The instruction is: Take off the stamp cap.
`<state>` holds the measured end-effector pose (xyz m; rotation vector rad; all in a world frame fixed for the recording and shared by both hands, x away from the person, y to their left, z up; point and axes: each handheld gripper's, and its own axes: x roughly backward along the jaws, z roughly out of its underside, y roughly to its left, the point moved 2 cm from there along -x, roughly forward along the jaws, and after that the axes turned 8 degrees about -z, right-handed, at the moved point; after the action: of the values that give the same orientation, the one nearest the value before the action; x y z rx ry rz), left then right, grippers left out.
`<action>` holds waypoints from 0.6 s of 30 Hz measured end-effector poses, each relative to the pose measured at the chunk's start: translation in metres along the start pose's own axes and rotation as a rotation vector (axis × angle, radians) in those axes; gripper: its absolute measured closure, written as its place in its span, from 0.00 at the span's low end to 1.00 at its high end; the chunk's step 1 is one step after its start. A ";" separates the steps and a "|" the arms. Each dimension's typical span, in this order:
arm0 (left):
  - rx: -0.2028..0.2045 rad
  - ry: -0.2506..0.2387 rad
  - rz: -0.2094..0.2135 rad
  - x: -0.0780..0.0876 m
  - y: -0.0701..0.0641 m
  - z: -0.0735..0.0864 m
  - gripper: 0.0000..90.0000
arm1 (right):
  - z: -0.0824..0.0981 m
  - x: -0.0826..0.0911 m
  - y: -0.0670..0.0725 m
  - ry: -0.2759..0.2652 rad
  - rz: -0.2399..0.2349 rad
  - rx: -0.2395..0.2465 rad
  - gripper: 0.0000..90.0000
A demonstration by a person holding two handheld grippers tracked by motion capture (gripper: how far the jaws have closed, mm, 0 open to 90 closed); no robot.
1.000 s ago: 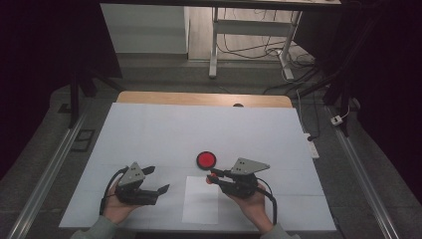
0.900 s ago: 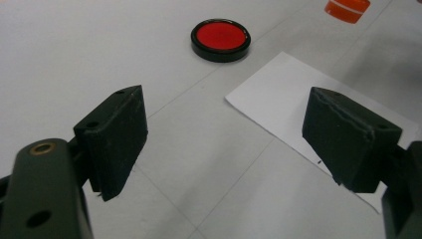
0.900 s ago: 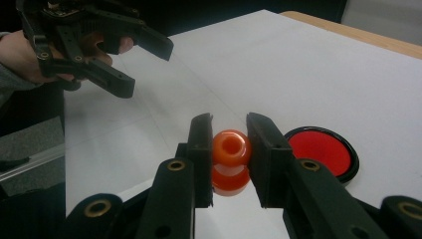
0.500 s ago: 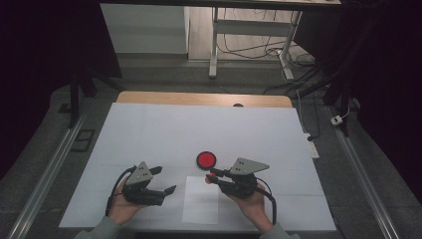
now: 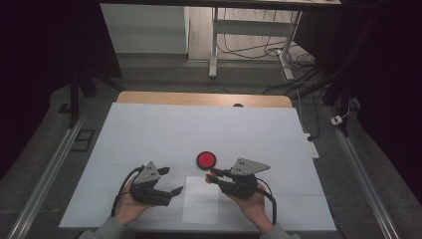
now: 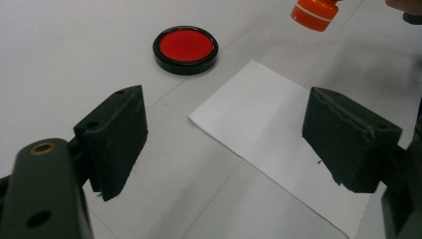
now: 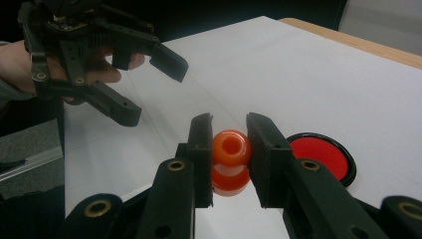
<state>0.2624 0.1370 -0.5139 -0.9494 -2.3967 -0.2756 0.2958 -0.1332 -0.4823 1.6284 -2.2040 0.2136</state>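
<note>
The right gripper [image 7: 229, 149] has its jaws closed tight on an orange stamp [image 7: 230, 162], which it holds just above the near corner of the white paper sheet [image 5: 200, 205], close to the round red ink pad [image 5: 206, 160]. The left gripper [image 5: 168, 180] has its jaws wide apart with nothing between them, and it hovers at the left edge of the sheet, on the white table [image 5: 199, 129].

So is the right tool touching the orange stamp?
Touching: in the right gripper view the right tool has both jaws pressed against the orange stamp.
</note>
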 end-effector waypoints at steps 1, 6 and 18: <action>-0.003 0.001 0.002 -0.001 -0.001 -0.001 0.20 | 0.000 0.000 0.000 -0.001 0.000 0.001 0.80; -0.003 0.001 0.011 -0.005 -0.004 -0.005 0.20 | 0.000 0.000 0.000 -0.001 0.003 0.004 0.80; -0.029 0.000 0.039 -0.017 -0.014 -0.017 0.20 | -0.001 0.001 0.000 -0.006 0.004 0.007 0.80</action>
<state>0.2705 0.1104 -0.5091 -1.0084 -2.3775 -0.2968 0.2958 -0.1341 -0.4809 1.6306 -2.2134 0.2180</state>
